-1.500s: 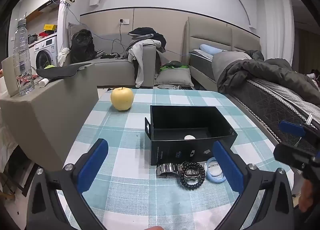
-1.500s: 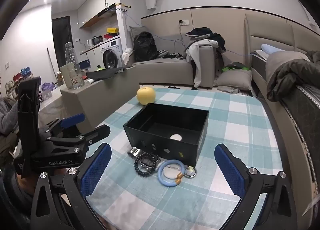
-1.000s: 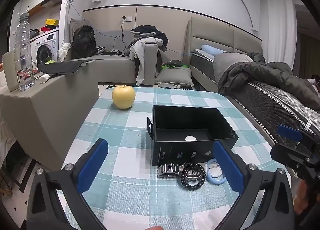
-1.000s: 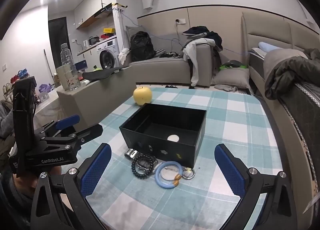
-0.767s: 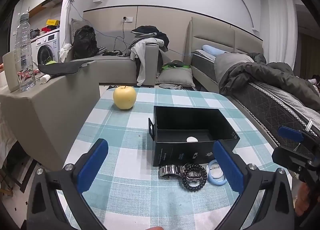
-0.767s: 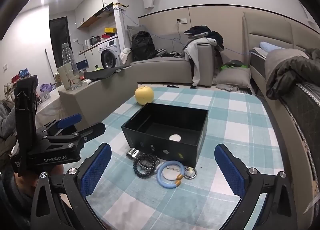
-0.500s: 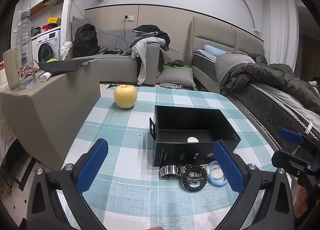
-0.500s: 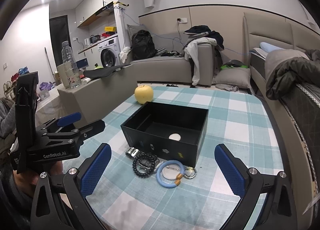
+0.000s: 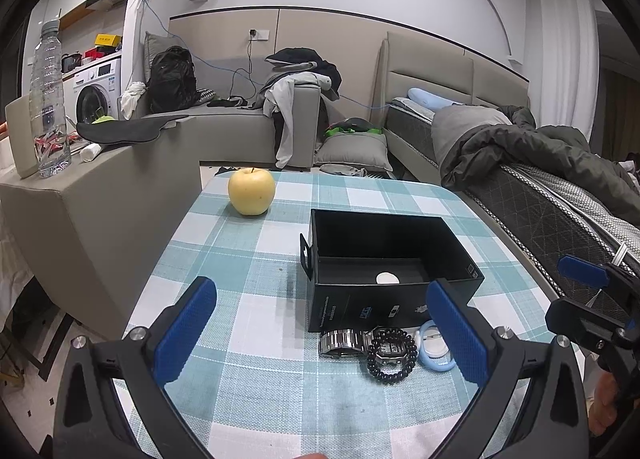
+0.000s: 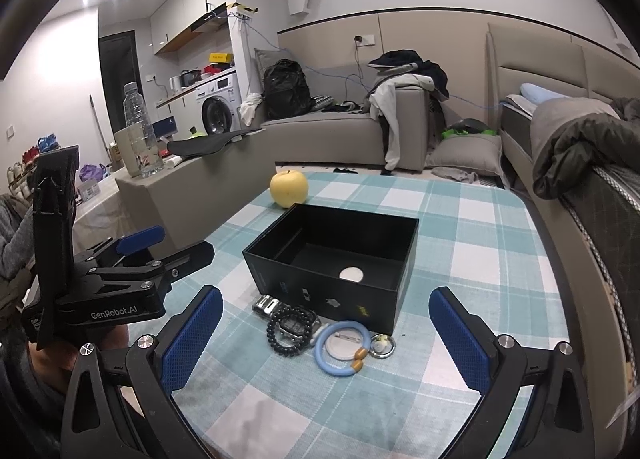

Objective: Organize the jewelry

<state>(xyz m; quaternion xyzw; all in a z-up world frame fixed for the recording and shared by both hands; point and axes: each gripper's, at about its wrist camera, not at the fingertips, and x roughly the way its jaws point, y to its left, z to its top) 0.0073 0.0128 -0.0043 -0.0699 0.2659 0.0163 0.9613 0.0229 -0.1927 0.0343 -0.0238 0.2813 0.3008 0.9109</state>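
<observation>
With both sets of fingers spread wide and holding nothing, no piece has yet been picked up, so the task looks to be at its very start, in the approach. The left gripper (image 9: 320, 333) hovers above the near edge of the counter (image 9: 248, 283), its blue pads framing the black box (image 9: 388, 279). The right gripper (image 10: 326, 335) hangs over the near right part, with the jewelry lying between its pads.

All the pieces lie in a tight row on the checked cloth just in front of the box's near wall: a steel watch (image 10: 294, 319) at the left, a black bead bracelet (image 10: 288, 333) lying around its face, a blue bangle (image 10: 342, 347) beside that, and a small ring (image 10: 382, 345) at the far right. Only a white disc (image 10: 351, 273) rests inside the open box. A yellow apple (image 10: 289, 188) stands beyond the box.

Next, I judge, one gripper must drop low over a single piece, probably the ring or bangle at the row's free end, and close without dragging its neighbours.
</observation>
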